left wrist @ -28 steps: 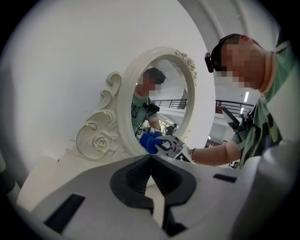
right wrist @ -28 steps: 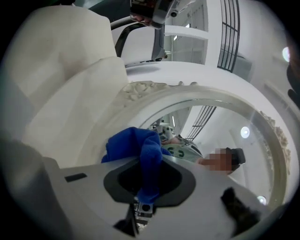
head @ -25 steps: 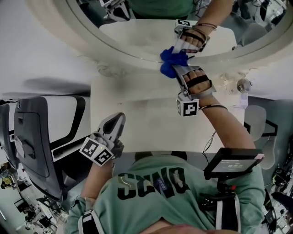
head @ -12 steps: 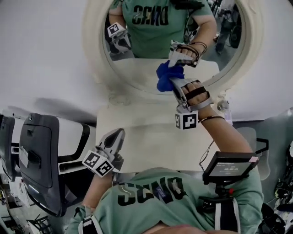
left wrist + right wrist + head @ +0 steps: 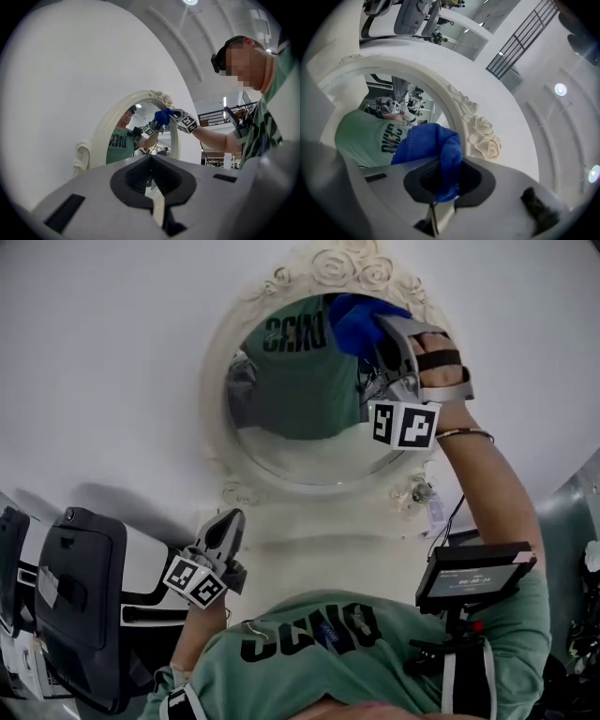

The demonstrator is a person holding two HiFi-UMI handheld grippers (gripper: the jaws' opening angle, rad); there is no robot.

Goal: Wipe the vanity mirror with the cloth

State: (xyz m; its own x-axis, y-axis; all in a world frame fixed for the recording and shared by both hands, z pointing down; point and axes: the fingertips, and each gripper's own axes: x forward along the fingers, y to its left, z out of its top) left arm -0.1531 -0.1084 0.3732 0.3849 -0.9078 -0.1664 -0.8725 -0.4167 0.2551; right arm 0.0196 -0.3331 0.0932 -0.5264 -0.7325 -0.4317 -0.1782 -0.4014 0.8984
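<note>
— Where's the cloth (image 5: 359, 319)?
— Pinched in the right gripper's (image 5: 379, 326) jaws, against the top of the mirror (image 5: 291, 423).
— The left gripper (image 5: 231, 519)?
— Jaws together, empty, by the table's (image 5: 319, 554) near left corner.

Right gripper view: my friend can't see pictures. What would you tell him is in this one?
The right gripper is shut on a blue cloth, holding it up at the glass of a white-framed mirror, close to the carved roses on its frame. The glass reflects a person's green shirt.
</note>
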